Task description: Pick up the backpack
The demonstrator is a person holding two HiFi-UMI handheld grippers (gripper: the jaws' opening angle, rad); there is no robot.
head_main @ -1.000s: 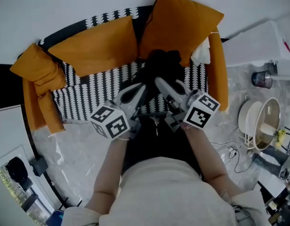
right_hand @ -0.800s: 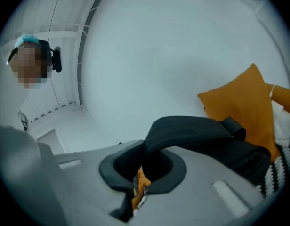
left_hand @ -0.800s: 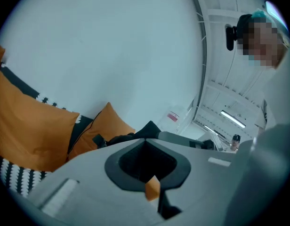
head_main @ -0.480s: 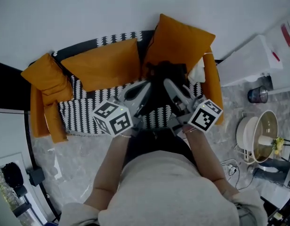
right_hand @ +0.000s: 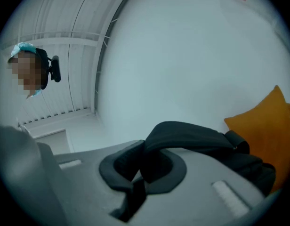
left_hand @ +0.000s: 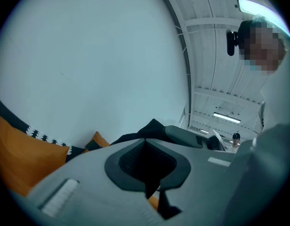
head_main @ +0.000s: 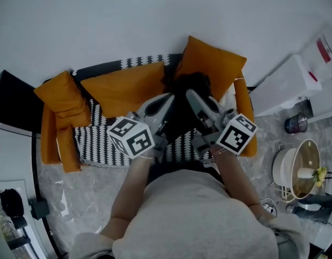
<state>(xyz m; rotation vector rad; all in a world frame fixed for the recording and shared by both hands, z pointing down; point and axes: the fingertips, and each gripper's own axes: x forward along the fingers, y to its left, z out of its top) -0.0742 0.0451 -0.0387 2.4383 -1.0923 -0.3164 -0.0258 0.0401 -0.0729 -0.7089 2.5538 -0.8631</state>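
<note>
Item: black backpack, hanging over the sofa seat, in front of its upright orange cushion.
Left gripper: jaws closed on black backpack fabric.
Right gripper: jaws closed on 1 shoulder strap.
Handling: judged soft, limp, light, not fragile; likely to sag and swing.
Best hold: the straps.

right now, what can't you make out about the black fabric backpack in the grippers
Black fabric backpack: head view, body mostly hidden by the left gripper, right gripper and the person's arms.
Its shape: both gripper views show only a bit of it at the jaws; gripper bodies block the rest.
Round white container, head view: contents too small.
</note>
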